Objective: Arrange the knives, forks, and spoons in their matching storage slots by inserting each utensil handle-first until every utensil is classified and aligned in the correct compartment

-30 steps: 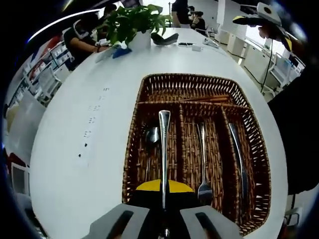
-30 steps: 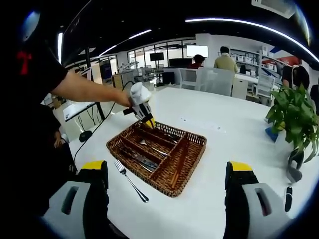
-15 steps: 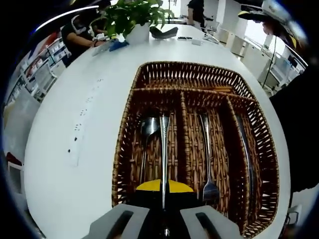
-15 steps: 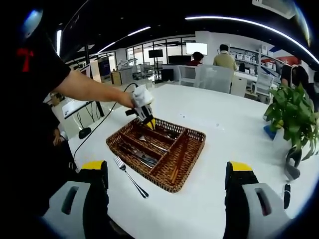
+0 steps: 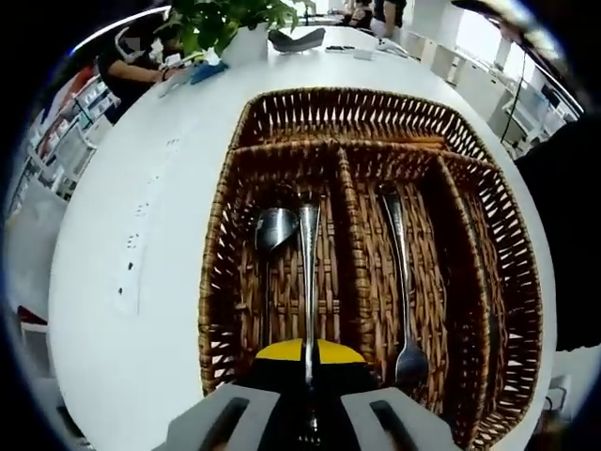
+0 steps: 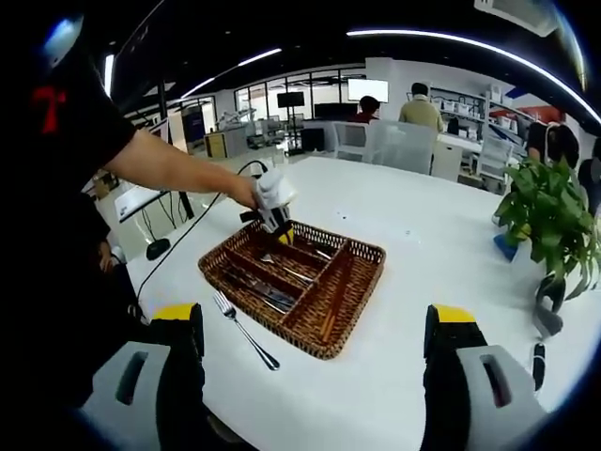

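Held utensil: a slim polished steel utensil handle (image 5: 309, 282) runs straight out from between the left gripper's (image 5: 310, 423) jaws, long axis along the gripper's forward line, rounded handle end pointing away; its working end is hidden in the jaws, so which kind of utensil it is cannot be told.
Left gripper: clamped on that handle, poised over the near end of the brown woven wicker tray (image 5: 218, 282), above its left long slot.
Spoon: a steel spoon (image 5: 272, 235) lies in that same slot just left of the held handle, parallel to it, bowl at the far end.
Fork in tray: a steel fork (image 5: 404, 282) lies in the next slot to the right, tines nearest the gripper, handle pointing away.
Knife: a dark steel knife (image 5: 488, 310) lies lengthwise in the rightmost slot.
Right gripper: jaws (image 6: 315, 376) spread wide, nothing between them, held back from the tray.
Loose fork: a steel fork (image 6: 242, 329) lies on the white round table (image 6: 423, 254) just beside the tray's near-left edge.
Beyond: a green potted plant (image 6: 549, 225) stands on the table, far right.
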Tool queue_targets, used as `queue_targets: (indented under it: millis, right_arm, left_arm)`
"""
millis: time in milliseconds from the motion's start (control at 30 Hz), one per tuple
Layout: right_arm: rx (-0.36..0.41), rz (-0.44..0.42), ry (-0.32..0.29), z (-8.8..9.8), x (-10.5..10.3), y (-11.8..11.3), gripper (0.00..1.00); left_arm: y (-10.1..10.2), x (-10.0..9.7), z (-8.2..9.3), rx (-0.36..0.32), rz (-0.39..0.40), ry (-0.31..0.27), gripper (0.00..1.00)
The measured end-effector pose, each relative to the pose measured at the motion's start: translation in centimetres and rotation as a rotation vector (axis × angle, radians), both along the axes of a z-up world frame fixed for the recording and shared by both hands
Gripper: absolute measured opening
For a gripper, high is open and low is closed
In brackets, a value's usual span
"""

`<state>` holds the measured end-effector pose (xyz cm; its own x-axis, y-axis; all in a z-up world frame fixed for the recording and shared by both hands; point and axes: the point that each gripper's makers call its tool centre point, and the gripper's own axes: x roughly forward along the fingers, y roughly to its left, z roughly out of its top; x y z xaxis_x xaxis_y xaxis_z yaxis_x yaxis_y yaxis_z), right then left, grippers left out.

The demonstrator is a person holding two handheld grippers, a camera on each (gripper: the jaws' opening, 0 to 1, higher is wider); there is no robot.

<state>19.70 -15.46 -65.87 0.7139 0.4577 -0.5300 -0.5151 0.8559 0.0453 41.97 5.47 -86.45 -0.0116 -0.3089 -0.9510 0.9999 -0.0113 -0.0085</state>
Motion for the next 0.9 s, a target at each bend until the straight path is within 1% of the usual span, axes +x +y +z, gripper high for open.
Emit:
queue_targets:
  millis: [67,100,133,200,233,267,300,333,367,400,433,533,600,667,700,733,800,900]
  right_arm:
    - [-0.001,0.006,-0.001,0.0,0.0,0.3,0.99]
    - [-0.001,0.009,-0.003,0.0,0.0,0.5,0.99]
    - [-0.002,0.016,-0.007,0.2,-0.1,0.8,0.99]
    - [-0.003,0.027,-0.015,0.5,0.0,1.1,0.99]
    - [-0.005,0.029,-0.017,0.6,0.0,1.1,0.99]
    - [-0.008,0.029,-0.021,0.7,-0.1,1.0,0.99]
    - [-0.009,0.029,-0.024,0.8,-0.1,1.0,0.99]
    - [-0.008,0.029,-0.028,0.9,-0.1,0.9,0.99]
    - [-0.007,0.029,-0.031,1.0,-0.1,0.9,0.99]
    - [-0.006,0.030,-0.033,1.1,-0.2,0.9,0.99]
    - [-0.006,0.032,-0.037,1.1,-0.2,0.9,0.99]
    - [-0.004,0.038,-0.043,1.2,-0.2,1.1,0.99]
    - [0.006,0.040,-0.049,1.3,-0.1,1.3,0.99]
    - [0.013,0.046,-0.057,1.5,0.1,1.6,0.99]
    - [0.014,0.048,-0.060,1.5,0.3,1.7,0.99]
    - [0.014,0.051,-0.062,1.6,0.4,1.8,0.99]
    - [0.002,0.058,-0.066,1.6,0.7,1.9,0.99]
    - [0.006,0.054,-0.080,2.1,1.4,1.8,0.99]
  left_arm:
    - [0.0,-0.1,-0.1,0.004,0.047,0.037,0.01]
    - [0.0,0.1,-0.1,0.012,0.043,0.032,0.01]
    - [0.1,0.0,-0.2,0.033,-0.010,0.005,0.01]
    - [0.1,-0.2,0.0,0.040,-0.067,-0.027,0.02]
    - [0.1,-0.4,0.1,0.033,-0.081,-0.045,0.02]
    - [-0.2,-0.1,0.3,0.006,-0.099,-0.085,0.04]
    - [-0.2,0.1,0.4,-0.007,-0.101,-0.097,0.07]
    - [0.1,1.0,0.8,-0.001,-0.054,-0.146,0.14]
    - [0.3,1.2,1.2,-0.008,-0.038,-0.161,0.19]
    - [0.0,1.0,1.5,-0.040,-0.033,-0.147,0.23]
    - [-0.1,0.8,2.2,-0.078,-0.016,-0.146,0.27]
    - [1.2,0.6,3.3,-0.073,0.017,-0.141,0.33]
    - [1.6,0.5,4.5,-0.120,0.056,-0.155,0.37]
    - [1.9,0.4,5.3,-0.152,0.096,-0.155,0.45]
    - [2.5,0.1,6.2,-0.182,0.139,-0.152,0.50]
    - [2.8,-0.1,6.6,-0.195,0.158,-0.154,0.55]
    - [3.5,-0.8,7.5,-0.209,0.174,-0.164,0.61]
    - [5.2,-2.3,8.8,-0.221,0.205,-0.181,0.67]
